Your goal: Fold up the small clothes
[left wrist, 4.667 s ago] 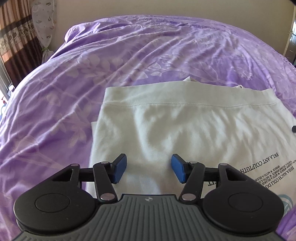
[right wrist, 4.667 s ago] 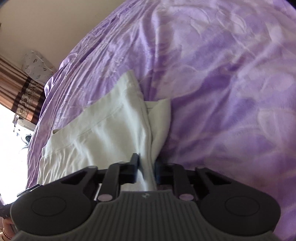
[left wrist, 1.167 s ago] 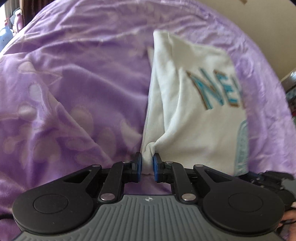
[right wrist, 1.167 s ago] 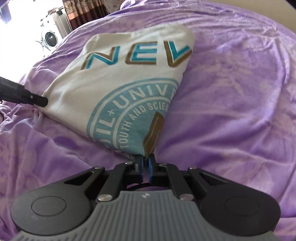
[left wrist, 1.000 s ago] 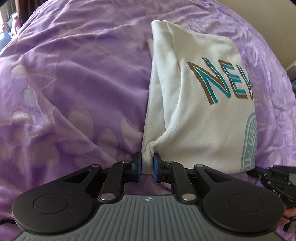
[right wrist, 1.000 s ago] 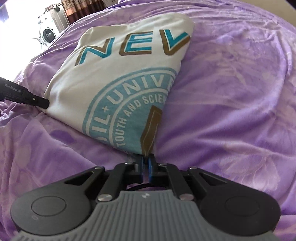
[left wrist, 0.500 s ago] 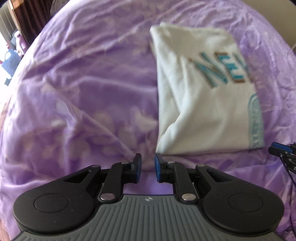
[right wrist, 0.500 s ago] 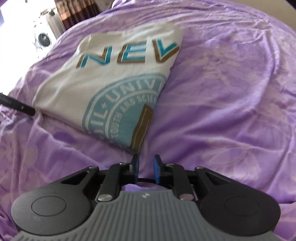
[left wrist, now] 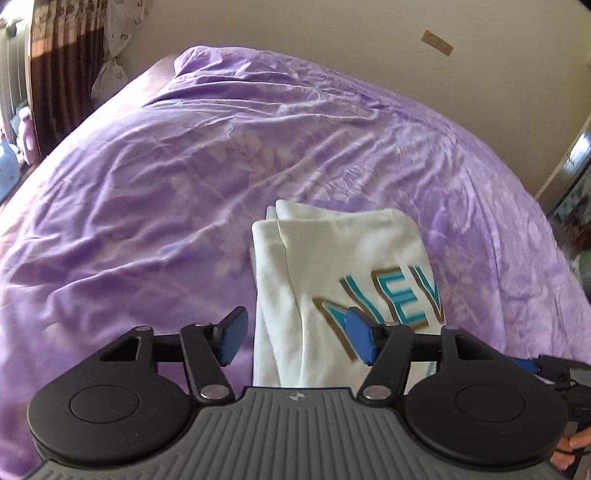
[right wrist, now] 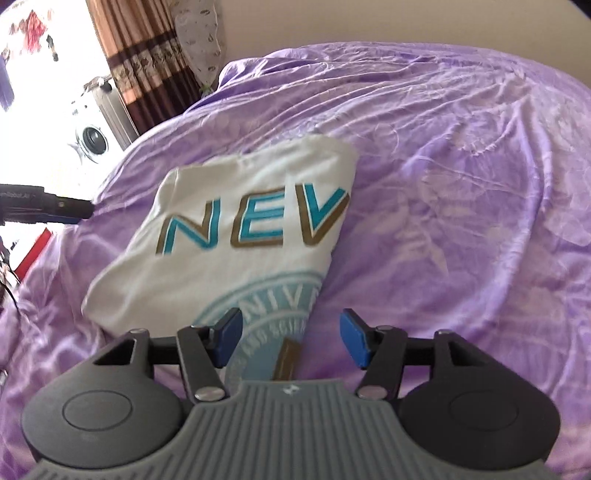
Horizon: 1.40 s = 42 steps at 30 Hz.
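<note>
Domestic bedroom: bed (left wrist: 207, 155) covered by a wrinkled purple floral sheet, brown patterned curtains (right wrist: 147, 62) at a bright window, plain beige wall (left wrist: 295, 33) behind the bed

Folded shirt (right wrist: 236, 266): soft matt white cloth, smooth teal-and-brown print. Bed cover (left wrist: 184, 192): thin purple cloth, faint sheen, finely creased. Left tongs (left wrist: 293, 339) and right tongs (right wrist: 288, 341): matt black plastic arms, blue pads, ribbed grey housing, bare metal rivets.

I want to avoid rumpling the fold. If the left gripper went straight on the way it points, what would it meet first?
Probably the folded white printed T-shirt, lying between the opening left gripper's blue pads on the purple bedspread; depth is unclear.
</note>
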Each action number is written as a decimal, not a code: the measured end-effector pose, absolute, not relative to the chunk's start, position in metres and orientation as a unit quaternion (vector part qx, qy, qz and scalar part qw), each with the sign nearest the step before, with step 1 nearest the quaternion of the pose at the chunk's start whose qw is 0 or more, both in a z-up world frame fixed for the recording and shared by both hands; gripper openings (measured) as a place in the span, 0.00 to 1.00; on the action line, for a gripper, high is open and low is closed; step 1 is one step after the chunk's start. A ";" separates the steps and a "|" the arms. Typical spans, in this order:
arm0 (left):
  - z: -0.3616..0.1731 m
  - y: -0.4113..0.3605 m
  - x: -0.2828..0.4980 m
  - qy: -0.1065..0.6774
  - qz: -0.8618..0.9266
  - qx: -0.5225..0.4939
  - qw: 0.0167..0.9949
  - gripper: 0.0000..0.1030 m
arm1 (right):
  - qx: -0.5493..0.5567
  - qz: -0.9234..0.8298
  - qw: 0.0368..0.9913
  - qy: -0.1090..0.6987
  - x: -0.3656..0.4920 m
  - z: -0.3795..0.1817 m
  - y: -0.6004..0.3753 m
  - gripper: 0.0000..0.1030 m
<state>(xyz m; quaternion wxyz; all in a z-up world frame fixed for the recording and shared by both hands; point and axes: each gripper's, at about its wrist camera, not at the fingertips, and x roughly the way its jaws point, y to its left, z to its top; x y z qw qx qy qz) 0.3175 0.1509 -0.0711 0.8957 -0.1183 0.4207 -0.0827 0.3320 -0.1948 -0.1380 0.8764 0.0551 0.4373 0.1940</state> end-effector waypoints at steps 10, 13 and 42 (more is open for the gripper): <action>-0.146 0.196 0.370 0.426 -0.110 -0.290 0.850 0.77 | 0.196 0.197 0.845 0.457 0.390 -0.174 -0.211 0.69; -0.162 0.202 0.385 0.433 -0.116 -0.317 0.836 0.77 | 0.244 0.201 0.828 0.463 0.407 -0.191 -0.217 0.69; -0.187 0.181 0.457 0.463 -0.152 -0.263 0.832 0.33 | 0.335 0.217 0.795 0.457 0.538 -0.253 -0.198 0.30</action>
